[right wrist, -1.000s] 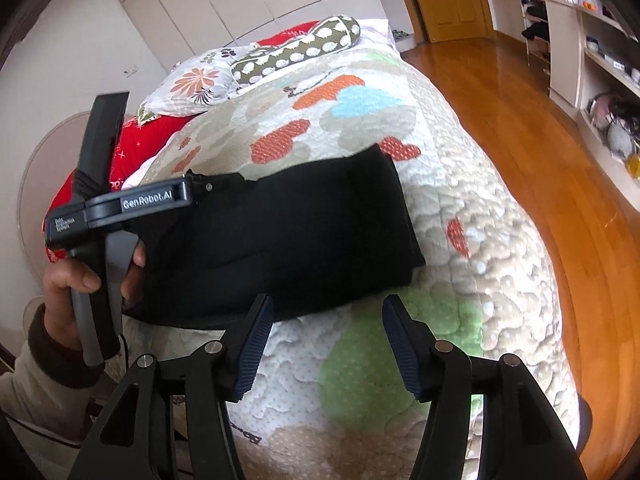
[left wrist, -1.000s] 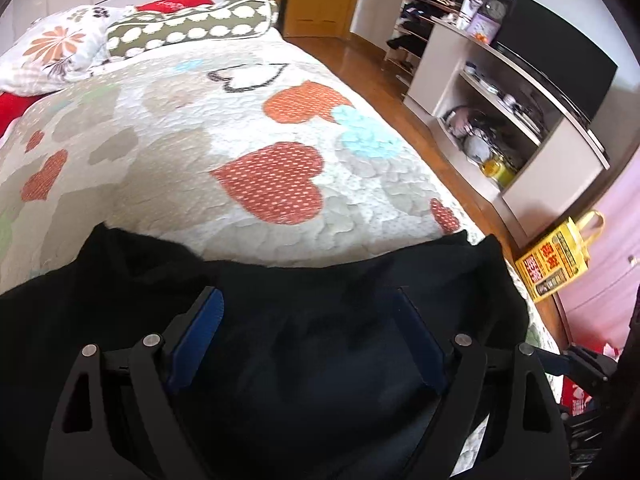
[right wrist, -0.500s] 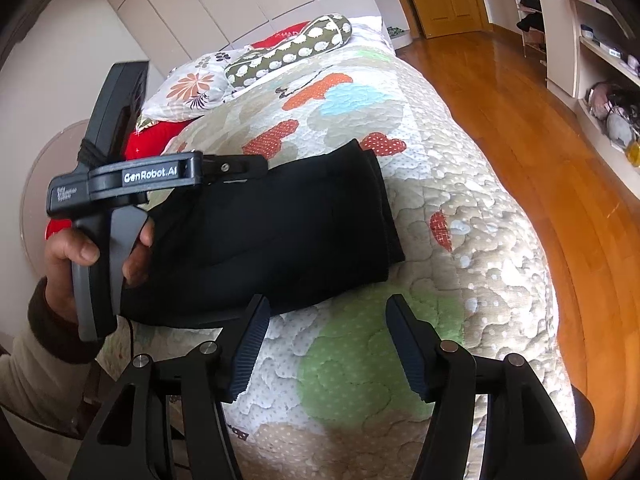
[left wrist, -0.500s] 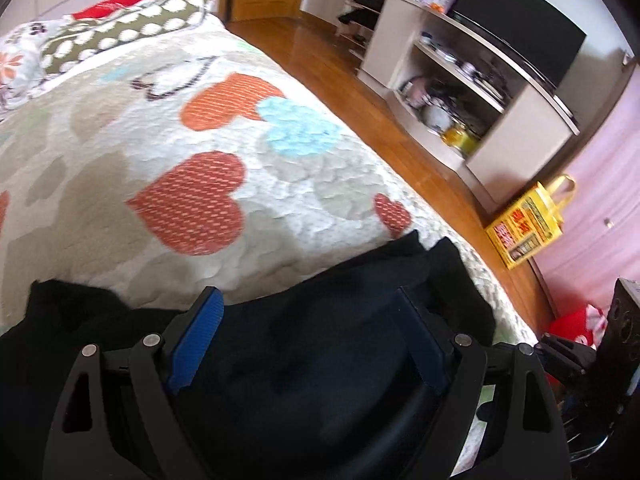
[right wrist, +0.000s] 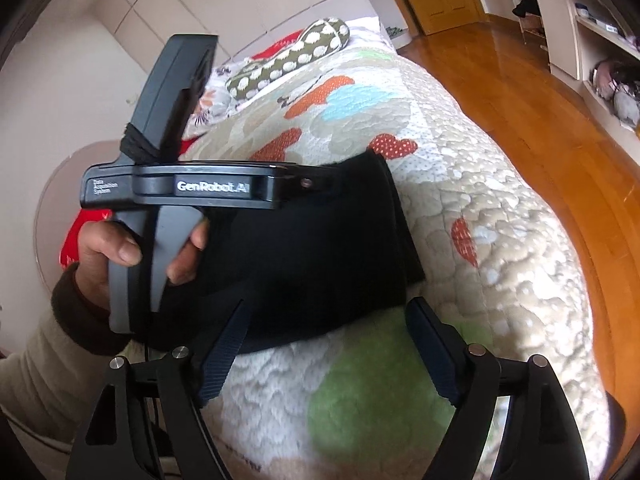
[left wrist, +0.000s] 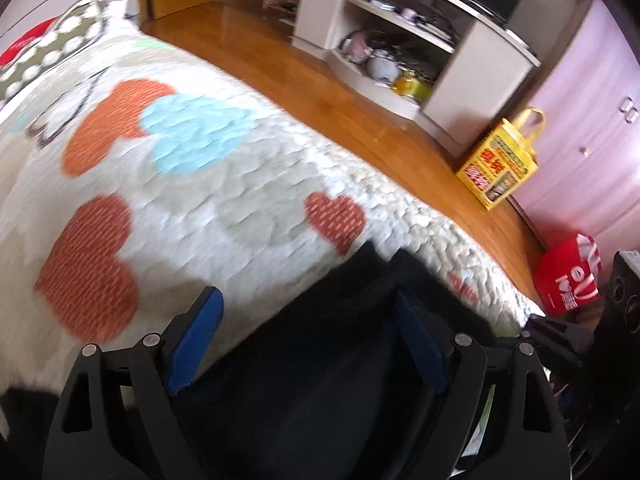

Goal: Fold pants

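Black pants (right wrist: 320, 248) lie folded into a short wide band across the heart-patterned quilt (right wrist: 460, 184). My right gripper (right wrist: 328, 312) hovers at their near edge, its jaws opening; the pads press on nothing. A hand (right wrist: 116, 244) holds the left gripper's grey handle (right wrist: 160, 248) above the pants' left part. In the left wrist view my left gripper (left wrist: 306, 308) stands open over the pants (left wrist: 320, 380) near their narrow end. Its right pad is over the cloth and its left pad (left wrist: 196, 340) over the quilt (left wrist: 240, 184).
Pillows (right wrist: 288, 60) lie at the head of the bed. A wooden floor (left wrist: 320, 92) runs along the bed's right side, with a white shelf unit (left wrist: 460, 52), a yellow bag (left wrist: 500, 160) and a red box (left wrist: 568, 280) beyond it.
The left gripper slid along the pants toward their narrow end and rolled, so more floor and shelf show. The right gripper's jaws spread wider. The pants stayed put.
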{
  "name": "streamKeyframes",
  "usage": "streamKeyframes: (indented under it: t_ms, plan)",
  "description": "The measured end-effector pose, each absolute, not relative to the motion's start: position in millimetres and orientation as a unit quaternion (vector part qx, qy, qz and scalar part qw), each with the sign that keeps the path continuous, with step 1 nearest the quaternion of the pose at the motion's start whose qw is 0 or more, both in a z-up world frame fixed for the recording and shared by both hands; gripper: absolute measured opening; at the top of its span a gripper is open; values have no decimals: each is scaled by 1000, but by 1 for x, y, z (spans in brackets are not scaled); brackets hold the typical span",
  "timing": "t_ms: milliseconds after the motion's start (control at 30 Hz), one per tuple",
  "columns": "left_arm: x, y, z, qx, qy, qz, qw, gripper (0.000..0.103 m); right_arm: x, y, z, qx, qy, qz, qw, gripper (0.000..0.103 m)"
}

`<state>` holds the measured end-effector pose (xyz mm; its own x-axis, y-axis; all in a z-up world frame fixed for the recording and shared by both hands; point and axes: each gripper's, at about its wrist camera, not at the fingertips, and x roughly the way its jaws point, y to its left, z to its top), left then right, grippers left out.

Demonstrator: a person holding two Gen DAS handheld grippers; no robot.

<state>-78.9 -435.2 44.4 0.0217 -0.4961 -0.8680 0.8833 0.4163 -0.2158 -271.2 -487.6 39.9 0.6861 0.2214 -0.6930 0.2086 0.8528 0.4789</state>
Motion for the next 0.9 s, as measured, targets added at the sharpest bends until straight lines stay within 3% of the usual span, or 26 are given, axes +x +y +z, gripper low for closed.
streamKeyframes:
  t_ms: [133,200,233,267,300,333,467,567,600,633,667,833,900]
  plan:
    - [-81,-448,39,211,472,-523,678,87,-265,-494,31,297,358,-5,885,78]
    - [-85,-450,39,216,464,-529,678,78,-262,-496,28,295,348,-24,889,48]
    - [-84,-450,41,213,463,-532,676,65,-261,-497,27,289,350,-32,891,30]
    - [-84,-449,45,206,465,-539,671,55,-260,-501,25,303,345,-25,888,24]
    - [-84,-447,48,190,475,-552,659,32,-261,-505,26,328,339,-12,882,23]
    - [-84,-445,54,179,481,-557,653,28,-261,-505,33,330,331,-7,884,21]
    - [-82,-415,95,161,444,-547,692,28,-259,-487,75,288,307,20,907,20]
    - [-64,-373,129,119,443,-527,716,35,-251,-459,114,237,290,53,926,20]
    - [-57,-348,145,101,440,-508,734,55,-246,-446,126,225,285,75,929,20]
    - [-54,-334,151,90,438,-493,746,83,-241,-431,136,212,281,99,931,21]
    - [-50,-312,159,72,435,-476,761,89,-235,-422,140,202,281,111,932,21]
    - [-39,-200,171,-9,454,-418,787,89,-187,-337,123,153,318,207,913,21]
    - [-42,-171,160,-17,469,-390,792,89,-160,-307,94,150,346,231,897,27]
